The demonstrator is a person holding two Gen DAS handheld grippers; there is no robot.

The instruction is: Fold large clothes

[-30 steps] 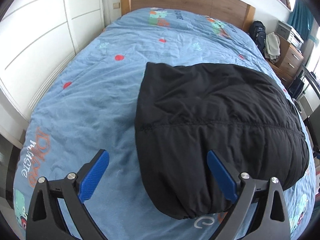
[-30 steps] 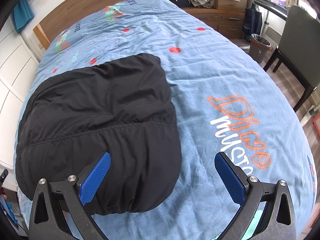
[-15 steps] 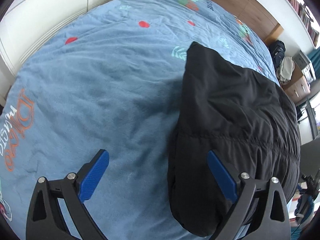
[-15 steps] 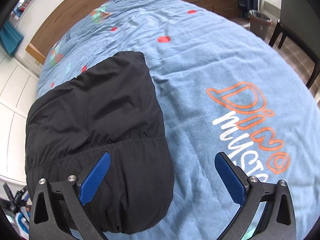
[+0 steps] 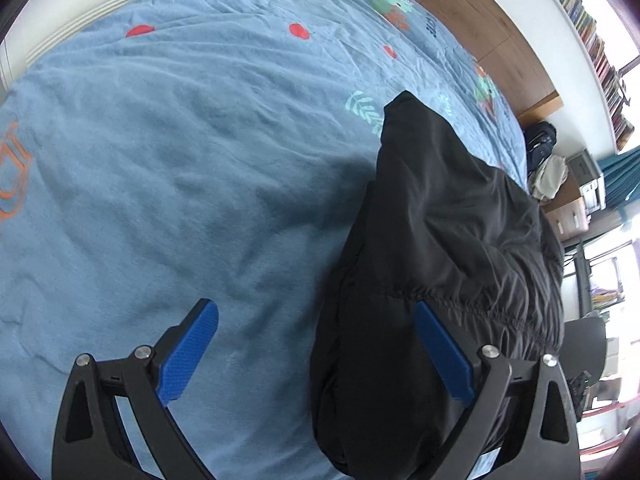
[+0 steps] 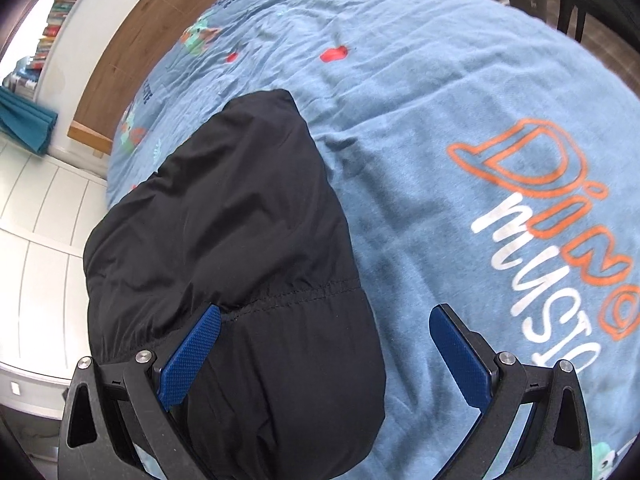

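The black quilted padded jacket (image 5: pixel 440 248) lies folded into a compact bundle on the bed, on top of the light blue printed bedspread (image 5: pixel 180 168). A gathered stitched seam crosses the jacket from side to side.

Left tool (image 5: pixel 316 356): blue-padded fingers spread wide apart, nothing held. It hangs over the jacket's left edge; one finger is above bare bedspread, the other above black fabric.

Right tool (image 6: pixel 326 356): fingers likewise wide apart and gripping nothing. It straddles the jacket's right edge, with one finger over the seam and the other over the bedspread.

The orange and white lettering (image 6: pixel 560 248) printed on the bedspread lies to the right of the jacket (partly cut off by the frame edge). The brown wooden headboard (image 5: pixel 480 8) stands beyond the jacket's far end.
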